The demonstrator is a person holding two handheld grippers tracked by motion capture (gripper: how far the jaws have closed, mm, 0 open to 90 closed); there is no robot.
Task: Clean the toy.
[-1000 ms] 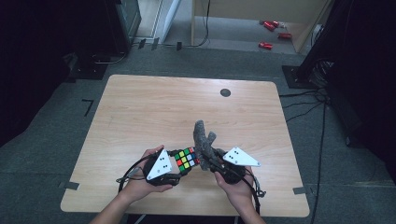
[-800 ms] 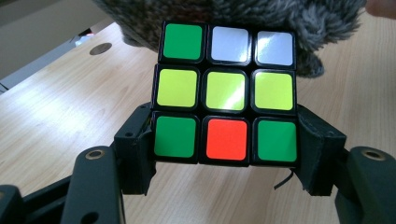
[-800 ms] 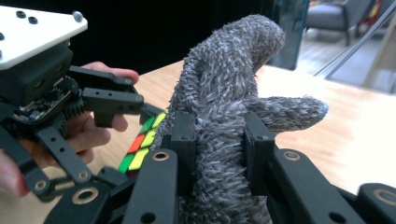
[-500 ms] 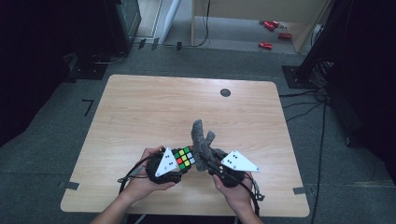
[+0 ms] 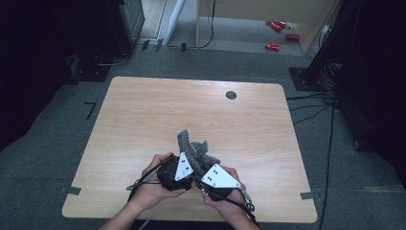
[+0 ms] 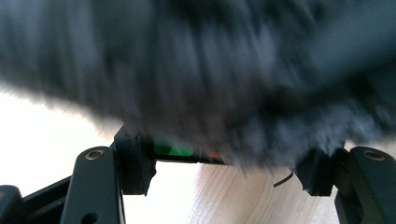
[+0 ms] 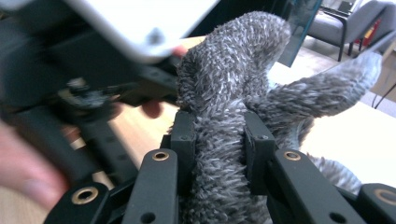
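A colour-tiled puzzle cube (image 6: 173, 150) sits between the two black jaws of my left gripper (image 6: 229, 169), which is shut on it. Only a green and a red patch of it peek out under the blurred grey fuzzy cloth (image 6: 210, 79) lying over it. My right gripper (image 7: 217, 140) is shut on that cloth (image 7: 224, 93), whose ends stick up past the jaws. In the high view both grippers meet near the table's front edge, the left gripper (image 5: 184, 168) touching the right gripper (image 5: 207, 173), with the cloth (image 5: 190, 145) rising between them and covering the cube.
The wooden table (image 5: 191, 110) has a small round black grommet (image 5: 231, 95) at its far side. Cables trail from both grippers over the front edge. Red objects (image 5: 277, 26) lie on the floor beyond, and dark equipment stands at the sides.
My right gripper has slid left with the cloth, onto the cube in the left gripper. The cube's coloured face, plain in the high view before, is now covered.
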